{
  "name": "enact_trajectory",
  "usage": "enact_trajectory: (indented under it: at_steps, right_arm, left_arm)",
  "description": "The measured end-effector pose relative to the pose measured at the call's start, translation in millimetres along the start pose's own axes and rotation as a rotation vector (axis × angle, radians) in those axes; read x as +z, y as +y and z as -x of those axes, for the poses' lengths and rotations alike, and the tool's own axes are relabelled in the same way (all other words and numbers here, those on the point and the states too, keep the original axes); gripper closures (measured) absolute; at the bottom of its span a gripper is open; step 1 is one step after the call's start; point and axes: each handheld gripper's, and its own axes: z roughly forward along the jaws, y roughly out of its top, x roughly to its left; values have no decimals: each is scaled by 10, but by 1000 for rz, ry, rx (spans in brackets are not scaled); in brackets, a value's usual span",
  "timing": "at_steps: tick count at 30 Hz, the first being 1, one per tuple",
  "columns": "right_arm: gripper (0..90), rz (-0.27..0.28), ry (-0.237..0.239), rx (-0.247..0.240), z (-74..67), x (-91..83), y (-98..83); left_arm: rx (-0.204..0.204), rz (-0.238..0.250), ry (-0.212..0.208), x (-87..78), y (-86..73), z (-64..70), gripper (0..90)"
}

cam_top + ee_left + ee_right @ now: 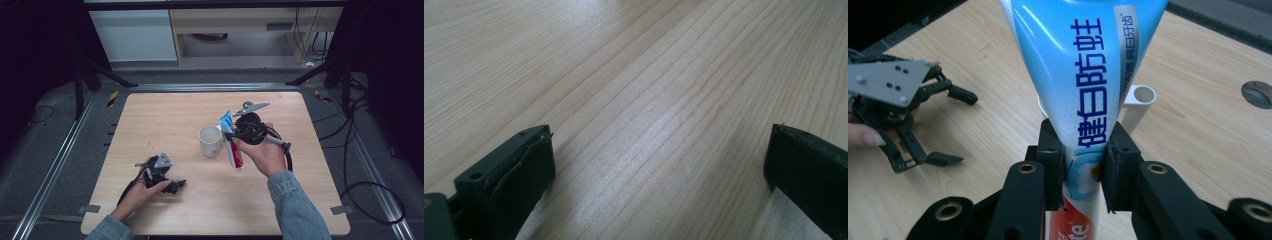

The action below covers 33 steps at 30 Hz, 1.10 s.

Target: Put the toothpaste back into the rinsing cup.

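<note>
A person's right gripper (235,134) pinches a blue, white and red toothpaste tube (231,142) just beside a white ceramic mug (210,140) on a pale wooden desk (165,115). In the right gripper view the black jaws press on the tube (1088,95) from both sides at its narrower part, where the blue print gives way to red, with the wide crimped blue end fanning out beyond the jaws and the red end running back beneath the gripper. In the high view the tube's long axis runs steeply, the blue flat end uppermost and farther from the person, the red end lowermost and nearer, so that it hangs clear of the desk rather than lying on it. The mug stands upright to the left of the tube, near it but apart; its rim and handle (1138,100) peep out behind the tube in the right gripper view. Any drop into the mug would appear to turn on carrying the tube sideways over that open mouth and bringing it closer to upright. The left gripper (172,186) rests low on the near left part of the desk, well apart from the mug, its jaws spread wide with nothing but bare wood (649,100) between them; the right hand (265,152) is plainly the nearer.
</note>
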Motion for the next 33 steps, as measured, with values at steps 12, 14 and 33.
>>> enact_trajectory:
  at_steps: [12, 14, 33]
  right_arm:
    - [735, 78, -25, 9, -101, -49, 208]
    - [735, 89, -30, 8, -123, -42, 250]
    - [736, 194, -71, 40, -137, -47, 480]
  left_arm:
    - [1, -2, -1, -1, 0, -1, 0]
    - [-1, 0, 0, 0, 0, 1, 0]
    - [0, 0, 1, 0, 1, -1, 0]
